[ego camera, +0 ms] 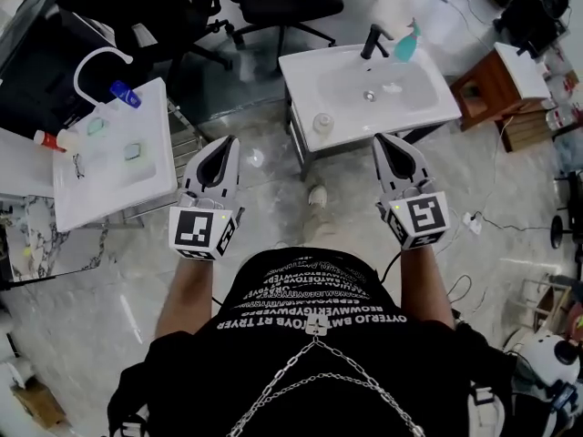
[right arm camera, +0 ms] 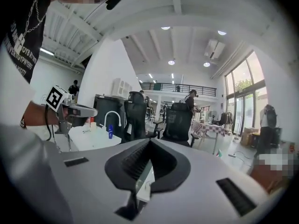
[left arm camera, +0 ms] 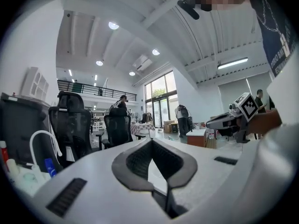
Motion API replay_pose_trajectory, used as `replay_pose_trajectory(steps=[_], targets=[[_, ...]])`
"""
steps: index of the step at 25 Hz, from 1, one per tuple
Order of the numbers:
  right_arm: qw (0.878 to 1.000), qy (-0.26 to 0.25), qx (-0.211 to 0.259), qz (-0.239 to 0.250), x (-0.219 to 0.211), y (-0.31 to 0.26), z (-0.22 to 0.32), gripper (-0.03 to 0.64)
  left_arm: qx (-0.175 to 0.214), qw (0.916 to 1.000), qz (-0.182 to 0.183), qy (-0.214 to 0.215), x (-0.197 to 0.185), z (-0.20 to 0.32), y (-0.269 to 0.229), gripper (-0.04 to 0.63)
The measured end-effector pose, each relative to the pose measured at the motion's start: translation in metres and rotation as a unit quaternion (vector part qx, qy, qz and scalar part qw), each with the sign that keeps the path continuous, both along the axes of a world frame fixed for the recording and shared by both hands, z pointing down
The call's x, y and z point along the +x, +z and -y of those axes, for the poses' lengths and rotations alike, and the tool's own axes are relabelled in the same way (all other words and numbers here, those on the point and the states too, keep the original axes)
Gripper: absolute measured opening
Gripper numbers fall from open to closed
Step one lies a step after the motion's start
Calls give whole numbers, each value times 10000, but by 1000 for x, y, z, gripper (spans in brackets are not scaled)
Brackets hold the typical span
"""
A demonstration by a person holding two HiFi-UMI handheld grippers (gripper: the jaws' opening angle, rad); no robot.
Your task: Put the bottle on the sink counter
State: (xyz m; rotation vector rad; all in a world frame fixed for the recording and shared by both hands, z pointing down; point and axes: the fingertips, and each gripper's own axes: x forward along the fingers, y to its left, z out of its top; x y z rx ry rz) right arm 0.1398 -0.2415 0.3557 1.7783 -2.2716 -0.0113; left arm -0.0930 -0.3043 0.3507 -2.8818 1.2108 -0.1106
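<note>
Left gripper point(ego camera: 225, 149): jaws closed tip to tip, nothing between them. Right gripper point(ego camera: 383, 146): jaws likewise pressed together, empty. Both are held side by side over the floor, short of the sink counter point(ego camera: 299, 85). A small pale round object point(ego camera: 322, 123) sits near the counter's front left corner; its kind is not discernible. Black faucet point(ego camera: 373, 40) at the counter's back edge. The teal spray bottle point(ego camera: 407, 42) stands just right of the faucet, on the back edge, well apart from both grippers.
</note>
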Motion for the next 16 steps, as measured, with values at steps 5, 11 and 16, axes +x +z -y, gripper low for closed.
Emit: replay_pose_trajectory(steps=[5, 11, 16], targets=[[9999, -76, 68, -35, -19, -27, -15, -5, 84, 9995, -257, 142, -6, -14, -15, 6], [9993, -298, 147, -173, -39, -61, -34, -5, 205, 9987, -350, 306, -6, -27, -31, 6], [9993, -331, 143, -138, -48, -63, -48, -5, 208, 9984, -393, 345, -11, -39, -31, 6]])
